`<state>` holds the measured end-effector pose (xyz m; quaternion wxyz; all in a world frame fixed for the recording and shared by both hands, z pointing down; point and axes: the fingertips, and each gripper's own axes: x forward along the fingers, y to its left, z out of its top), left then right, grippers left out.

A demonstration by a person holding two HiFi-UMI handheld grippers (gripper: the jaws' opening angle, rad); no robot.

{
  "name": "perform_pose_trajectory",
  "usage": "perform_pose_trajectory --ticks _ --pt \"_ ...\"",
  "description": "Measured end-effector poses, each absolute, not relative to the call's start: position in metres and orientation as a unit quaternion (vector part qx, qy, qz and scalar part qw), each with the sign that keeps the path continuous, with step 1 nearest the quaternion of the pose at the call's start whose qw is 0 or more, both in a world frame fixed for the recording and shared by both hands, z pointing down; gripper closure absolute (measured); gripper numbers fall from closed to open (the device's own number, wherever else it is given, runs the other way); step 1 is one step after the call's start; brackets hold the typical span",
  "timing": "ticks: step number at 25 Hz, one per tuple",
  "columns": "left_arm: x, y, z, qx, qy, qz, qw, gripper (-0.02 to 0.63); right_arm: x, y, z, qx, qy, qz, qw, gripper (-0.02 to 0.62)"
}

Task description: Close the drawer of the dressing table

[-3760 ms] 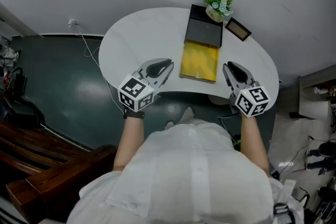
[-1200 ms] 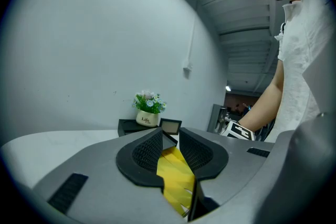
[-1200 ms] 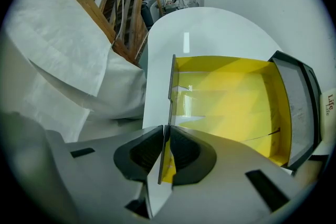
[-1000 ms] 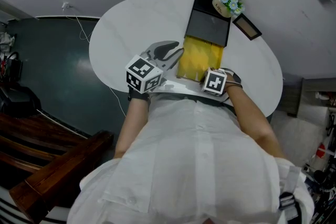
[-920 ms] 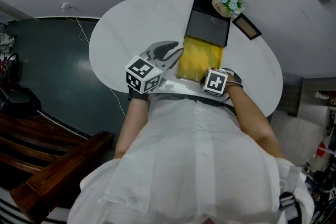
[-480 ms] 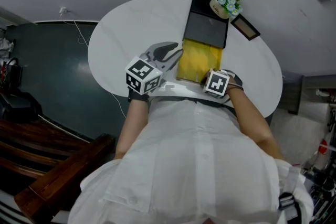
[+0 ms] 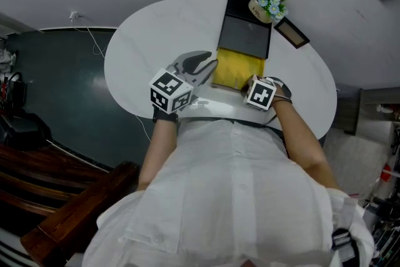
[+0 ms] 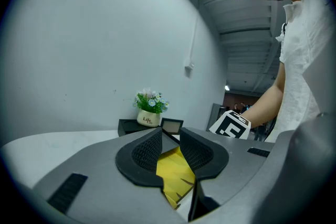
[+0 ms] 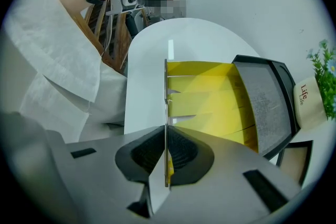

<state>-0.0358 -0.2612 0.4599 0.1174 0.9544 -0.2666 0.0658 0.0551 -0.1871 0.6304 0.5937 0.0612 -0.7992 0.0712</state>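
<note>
A yellow drawer (image 7: 236,69) stands pulled out of a black box (image 7: 245,34) on the white dressing table (image 7: 156,34). My right gripper (image 9: 167,136) points steeply down at the drawer's near end. Its jaws have just been closing, and they are now shut on the thin front panel (image 9: 166,92) of the yellow drawer (image 9: 210,97). In the head view its marker cube (image 7: 260,92) covers its fingers. My left gripper (image 7: 209,62) hovers open just left of the drawer, holding nothing; the drawer (image 8: 176,178) shows through the gap between its pads.
A small flower pot (image 7: 265,0) stands on the back of the black box, and a picture frame (image 7: 291,32) lies to its right. A white cable (image 7: 94,47) hangs off the table's left side. Dark wooden furniture (image 7: 56,209) stands at the lower left.
My right gripper has moved a little toward the black box with the drawer front in it, and less of the yellow drawer shows. The left gripper has stayed put.
</note>
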Motion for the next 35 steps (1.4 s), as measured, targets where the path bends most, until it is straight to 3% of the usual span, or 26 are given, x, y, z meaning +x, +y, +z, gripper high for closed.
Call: perform_pose_trajectory --ticks 29,35 --pt "-0.047 -0.287 0.463 0.949 -0.277 0.073 0.129 0.499 0.074 -0.257 0.631 0.137 -0.775 0.015 0.616 0.572" --pt "-0.053 -0.291 0.465 0.947 -0.284 0.076 0.132 0.497 0.079 -0.275 0.630 0.159 -0.769 -0.014 0.619 0.529"
